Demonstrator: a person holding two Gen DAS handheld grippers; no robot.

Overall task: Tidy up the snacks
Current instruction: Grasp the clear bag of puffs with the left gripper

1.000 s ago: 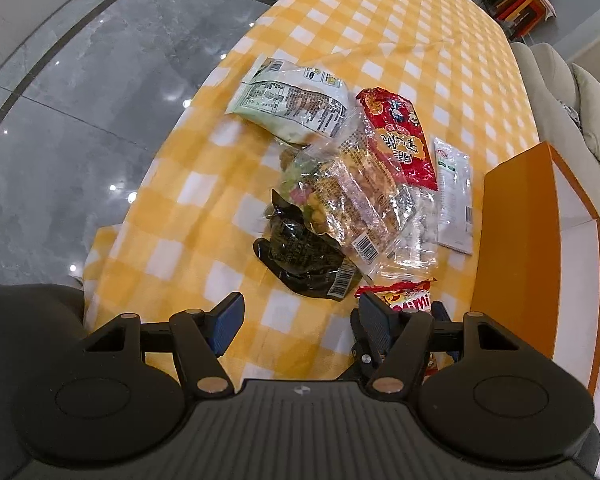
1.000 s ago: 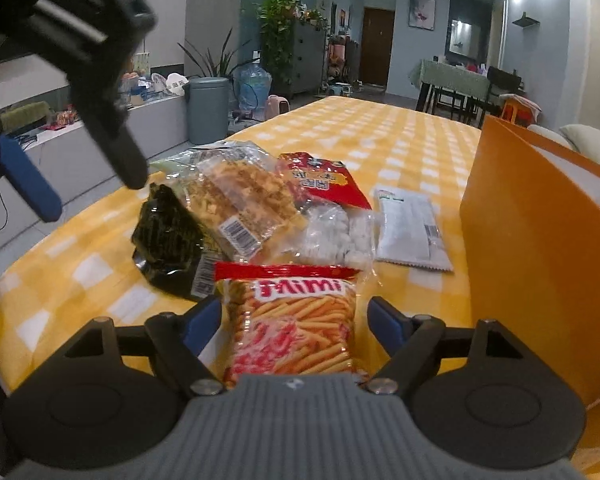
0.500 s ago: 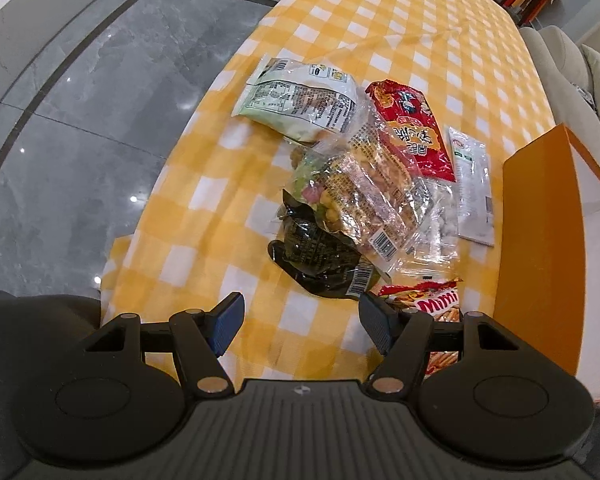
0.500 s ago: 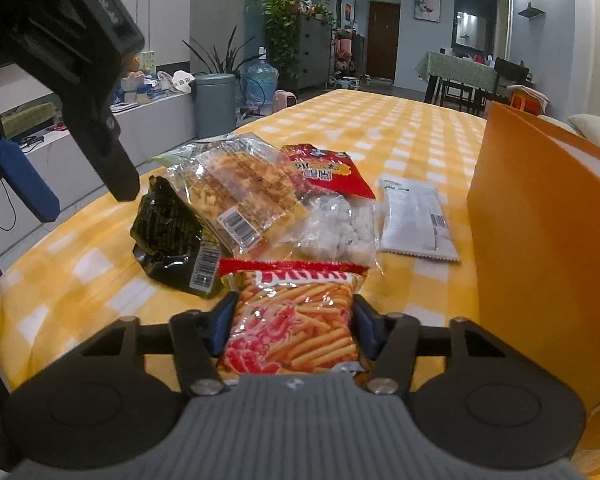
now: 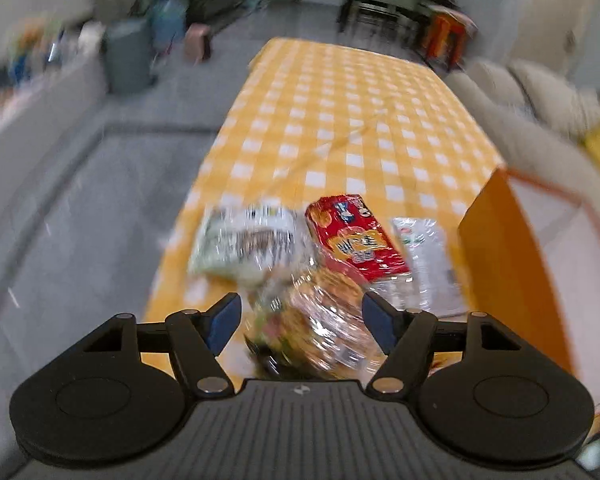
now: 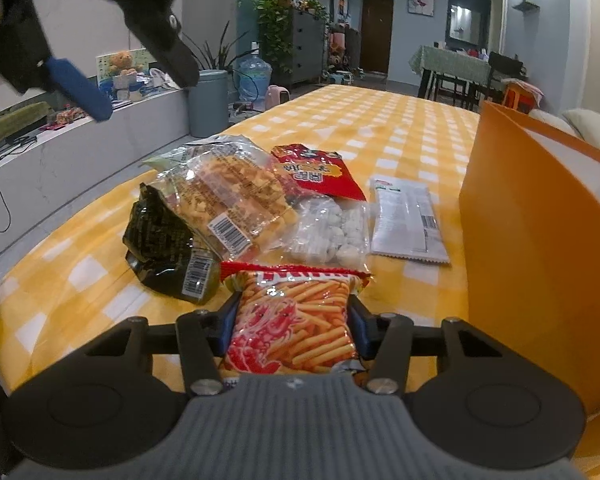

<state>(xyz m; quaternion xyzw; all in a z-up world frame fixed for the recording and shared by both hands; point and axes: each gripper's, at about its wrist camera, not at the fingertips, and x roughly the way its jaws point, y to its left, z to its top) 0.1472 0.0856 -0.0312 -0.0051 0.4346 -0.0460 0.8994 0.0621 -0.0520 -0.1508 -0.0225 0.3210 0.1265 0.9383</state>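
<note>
My right gripper (image 6: 292, 322) is shut on a red Mimi stick-snack bag (image 6: 296, 324) at the table's near edge. Beyond it lie a dark green packet (image 6: 164, 248), a clear bag of orange snacks (image 6: 232, 196), a red packet (image 6: 318, 172), a clear bag of white candies (image 6: 332, 232) and a white sachet (image 6: 406, 220). My left gripper (image 5: 300, 322) is open and empty, held above the clear orange-snack bag (image 5: 324, 316); it also shows at the top left of the right wrist view (image 6: 112, 52). The left wrist view is blurred.
An open orange box (image 6: 540, 232) stands at the right of the snacks, also in the left wrist view (image 5: 520, 264). The yellow checked tablecloth (image 6: 400, 128) runs far back. A pale green packet (image 5: 244, 248) lies at the table's left edge, with floor beyond it.
My right gripper closed onto the Mimi bag. My left gripper stayed open and tilted up and forward, now looking along the table over the pile.
</note>
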